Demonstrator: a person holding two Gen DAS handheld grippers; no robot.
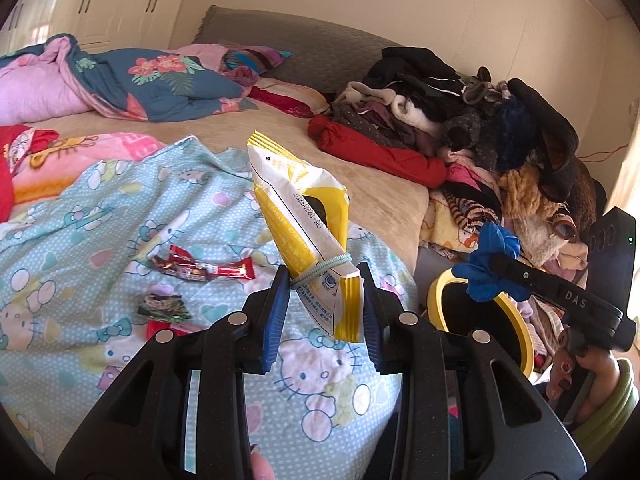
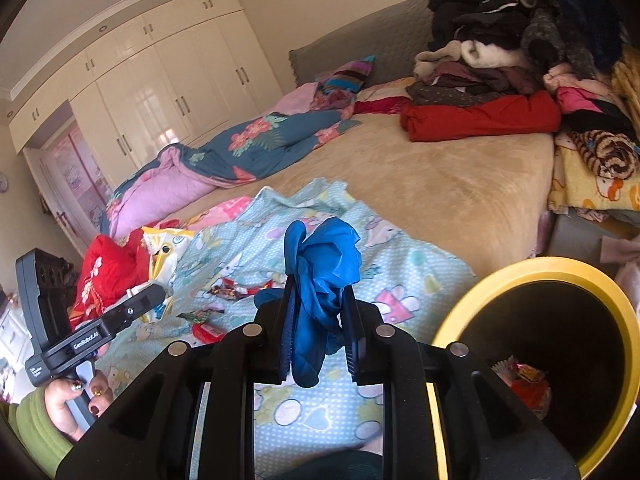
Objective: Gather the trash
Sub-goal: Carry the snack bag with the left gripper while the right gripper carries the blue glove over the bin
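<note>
My left gripper [image 1: 325, 292] is shut on a yellow and white snack bag [image 1: 298, 216] tied with a green band, held above the bed. My right gripper [image 2: 318, 320] is shut on a crumpled blue glove [image 2: 324, 264]; it also shows in the left wrist view [image 1: 490, 268], just above the bin. The yellow-rimmed black trash bin [image 2: 472, 304] stands beside the bed at right and holds some wrappers [image 2: 524, 380]. Red candy wrappers [image 1: 200, 269] and a dark wrapper [image 1: 164, 306] lie on the light-blue Hello Kitty blanket [image 1: 100, 220].
A pile of clothes [image 1: 472, 120] with a red garment [image 1: 380, 152] fills the bed's right side. A floral quilt [image 1: 132, 76] and pillows lie at the head. White wardrobes [image 2: 160, 92] stand beyond the bed.
</note>
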